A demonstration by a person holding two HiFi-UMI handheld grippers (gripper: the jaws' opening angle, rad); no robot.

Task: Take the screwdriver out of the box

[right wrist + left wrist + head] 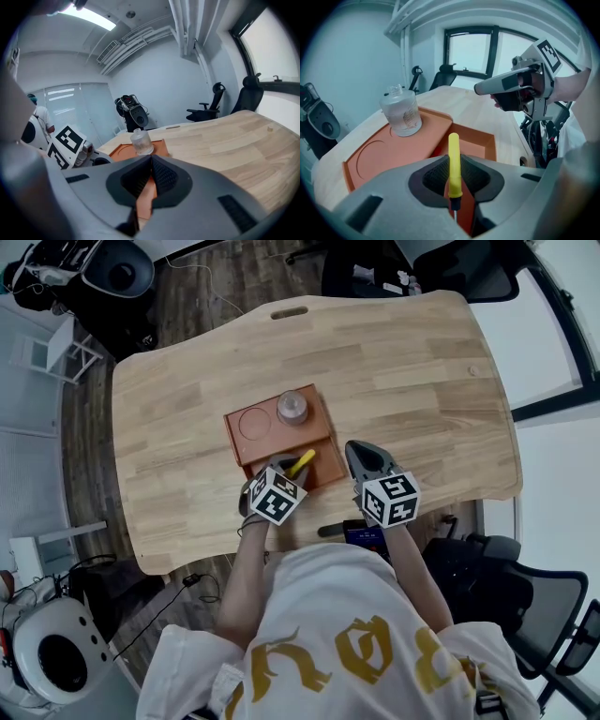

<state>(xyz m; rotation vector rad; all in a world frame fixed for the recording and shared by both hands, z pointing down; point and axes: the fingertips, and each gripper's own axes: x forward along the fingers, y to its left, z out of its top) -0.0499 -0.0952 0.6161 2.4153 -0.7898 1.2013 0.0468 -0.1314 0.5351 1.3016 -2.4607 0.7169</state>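
Note:
My left gripper (pixel 453 160) is shut on the yellow handle of the screwdriver (pixel 453 161), whose thin metal shaft points back toward the camera. The handle sticks out past the jaws, above the sunken compartment of the orange box (pixel 370 150). In the head view the screwdriver (pixel 301 463) shows at the box's (pixel 246 448) near edge, just ahead of the left gripper (pixel 278 472). My right gripper (pixel 367 459) hovers just right of the box, its jaws together with nothing between them (pixel 151 159). It also appears from the left gripper view, the right gripper (pixel 487 87) hanging over the table.
A small clear jar (pixel 292 406) with a lid stands on the box's raised part, beside a round recess (pixel 253 423). The wooden table (pixel 412 381) has a handle slot at its far edge. Office chairs and other gear stand around it.

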